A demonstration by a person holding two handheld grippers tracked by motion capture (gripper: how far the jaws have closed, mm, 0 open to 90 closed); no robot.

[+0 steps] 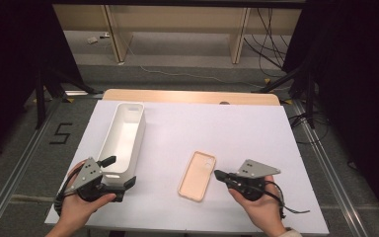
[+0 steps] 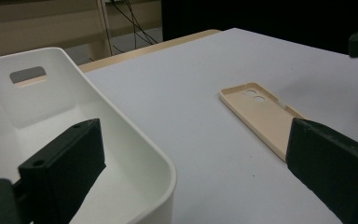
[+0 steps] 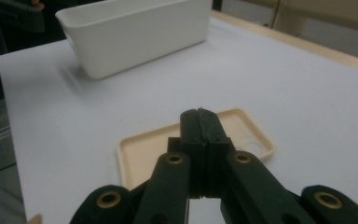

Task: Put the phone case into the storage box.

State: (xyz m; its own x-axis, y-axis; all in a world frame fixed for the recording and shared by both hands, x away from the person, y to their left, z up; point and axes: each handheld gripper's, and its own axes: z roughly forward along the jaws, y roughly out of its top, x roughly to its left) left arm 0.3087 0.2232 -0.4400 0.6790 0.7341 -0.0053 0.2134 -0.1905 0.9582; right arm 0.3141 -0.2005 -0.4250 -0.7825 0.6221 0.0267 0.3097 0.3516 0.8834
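I am holding the left tongs [image 1: 120,172] with their jaws spread wide apart, straddling the near end wall of the white bin [image 1: 123,136]: 1 jaw is sitting inside the bin [image 2: 51,116], the other outside it, neither pressing on the wall. I am keeping the right tongs [image 1: 217,174] pressed together on nothing, tips hovering just beside the near right edge of the beige phone case [image 1: 197,175]. The phone case [image 3: 177,144] is lying open side up on the white table [image 1: 256,133], near the bin but apart from it.
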